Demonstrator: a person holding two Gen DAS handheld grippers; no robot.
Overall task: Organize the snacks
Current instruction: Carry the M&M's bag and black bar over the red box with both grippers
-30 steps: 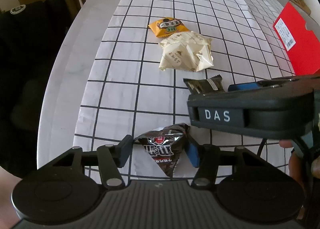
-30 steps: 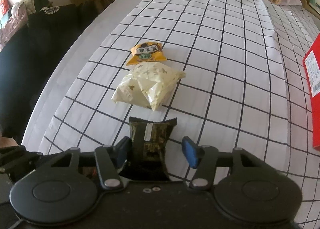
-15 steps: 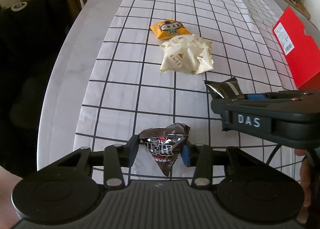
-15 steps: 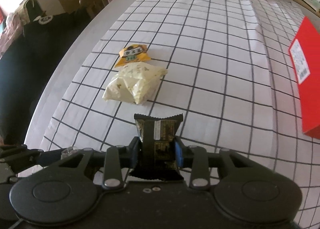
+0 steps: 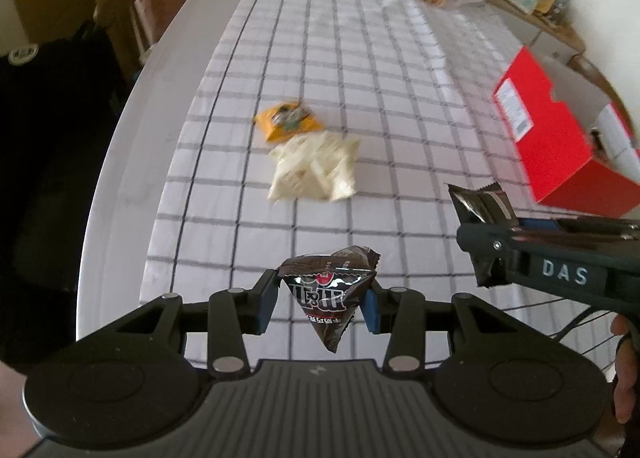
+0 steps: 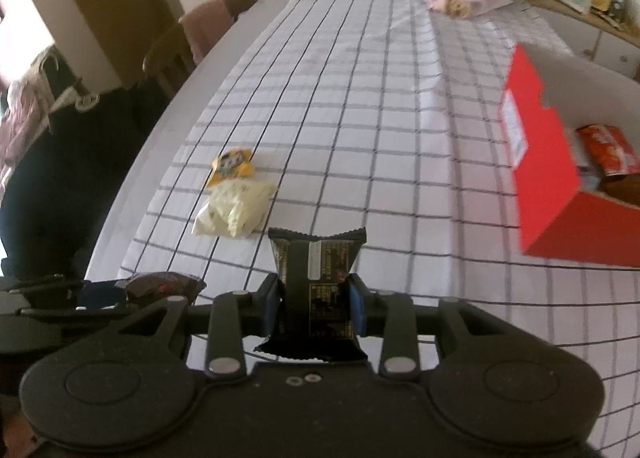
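Right claw (image 6: 316, 304) is clamped on a dark snack bar (image 6: 316, 270), pads on both sides, bar lifted above the checked counter (image 6: 400, 146). Beyond it on the counter: a cream packet (image 6: 234, 210) w/ a yellow packet (image 6: 232, 164) touching its far end. Red box (image 6: 540, 174) sits open at right w/ a red pack (image 6: 608, 150) inside; left claw (image 6: 120, 292) at lower left grips a brown packet (image 6: 164, 284).

My left hand-held gripper (image 5: 320, 308) is black with blue pads and silver screws; the right one (image 5: 480, 234), at three o'clock, reads "DAS".
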